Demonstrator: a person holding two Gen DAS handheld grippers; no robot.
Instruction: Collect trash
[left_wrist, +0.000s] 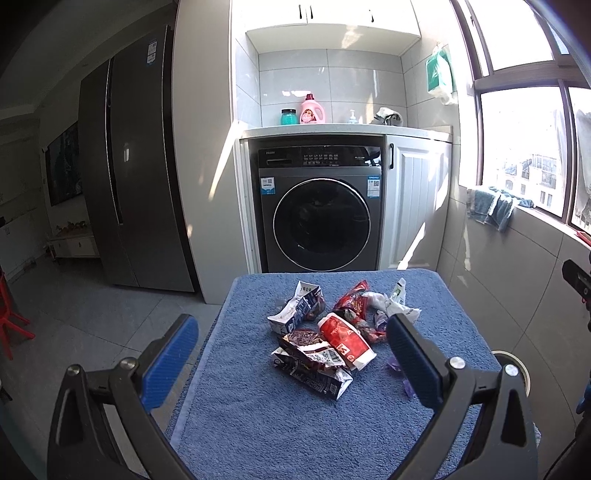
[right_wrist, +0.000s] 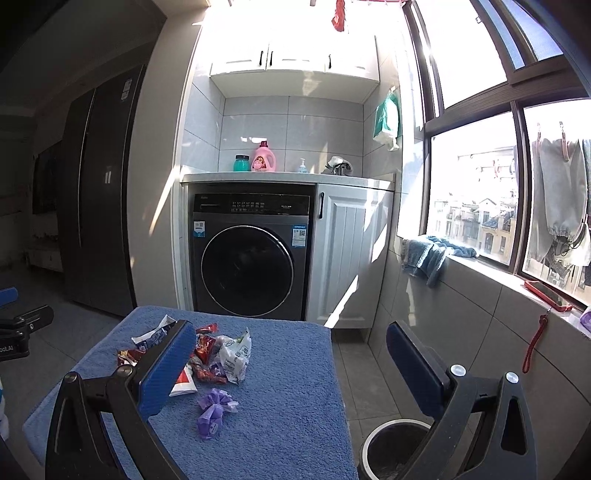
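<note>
A pile of crumpled wrappers (left_wrist: 332, 328) lies on a small table covered by a blue towel (left_wrist: 258, 413). It holds a red and white packet (left_wrist: 345, 339), a dark brown wrapper (left_wrist: 308, 341), a blue and white carton (left_wrist: 299, 308) and a white bag (left_wrist: 397, 308). In the right wrist view the pile (right_wrist: 207, 354) sits behind the left finger, with a purple wrapper (right_wrist: 214, 408) apart in front. My left gripper (left_wrist: 291, 362) is open and empty, above the towel just short of the pile. My right gripper (right_wrist: 291, 365) is open and empty over the table's right edge.
A round bin (right_wrist: 391, 446) with a white rim stands on the floor right of the table; its rim also shows in the left wrist view (left_wrist: 511, 360). A washing machine (left_wrist: 319, 218) and white cabinet stand behind. A tall fridge (left_wrist: 129, 166) is left, a window sill (right_wrist: 498, 273) right.
</note>
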